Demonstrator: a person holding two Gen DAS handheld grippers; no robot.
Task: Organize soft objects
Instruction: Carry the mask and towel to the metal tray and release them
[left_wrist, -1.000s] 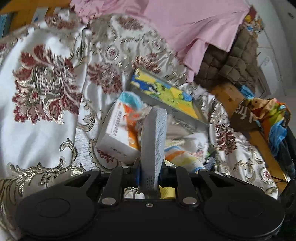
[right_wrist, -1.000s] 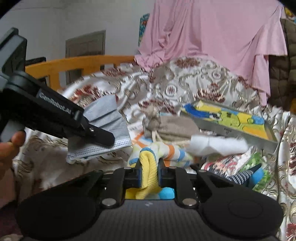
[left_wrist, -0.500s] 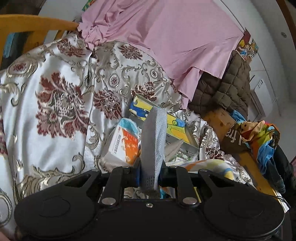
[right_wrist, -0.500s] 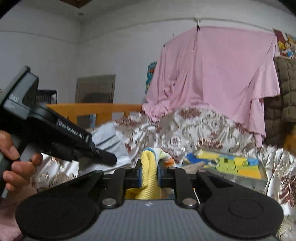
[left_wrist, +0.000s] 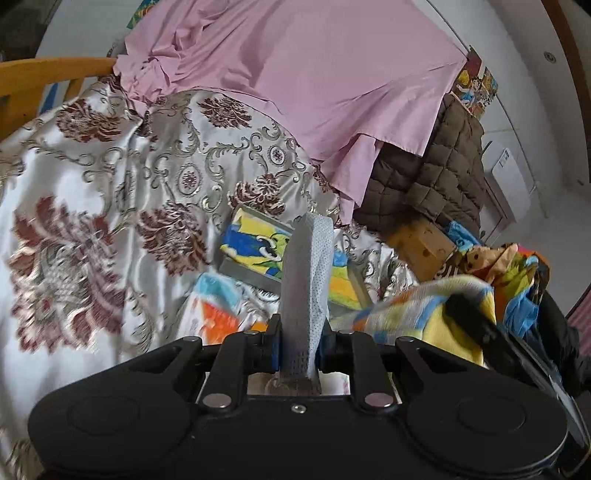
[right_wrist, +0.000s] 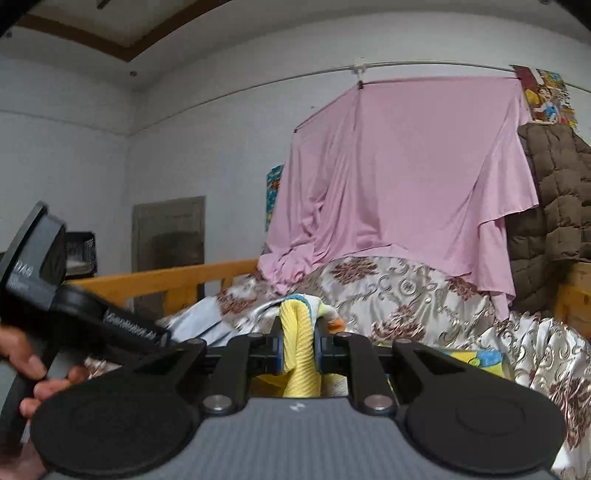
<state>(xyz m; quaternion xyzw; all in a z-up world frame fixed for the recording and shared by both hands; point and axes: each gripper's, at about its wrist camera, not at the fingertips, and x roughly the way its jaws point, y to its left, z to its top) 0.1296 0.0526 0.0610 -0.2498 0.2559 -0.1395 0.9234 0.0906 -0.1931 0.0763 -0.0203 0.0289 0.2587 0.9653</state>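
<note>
My left gripper is shut on a grey-blue face mask that stands up between its fingers, held above the bed. My right gripper is shut on a yellow, blue and orange soft cloth, lifted clear of the bed. That cloth and the right gripper show at the right of the left wrist view. The left gripper, with the mask's edge beside it, shows at the left of the right wrist view.
A floral satin bedspread covers the bed. On it lie a colourful flat tin box and a white-orange tissue pack. A pink sheet and a brown quilted coat hang behind. A wooden bed rail is at the left.
Both grippers have risen and tilted up from the pile, each carrying its item. The right gripper's cloth has come into the left wrist view at the right.
</note>
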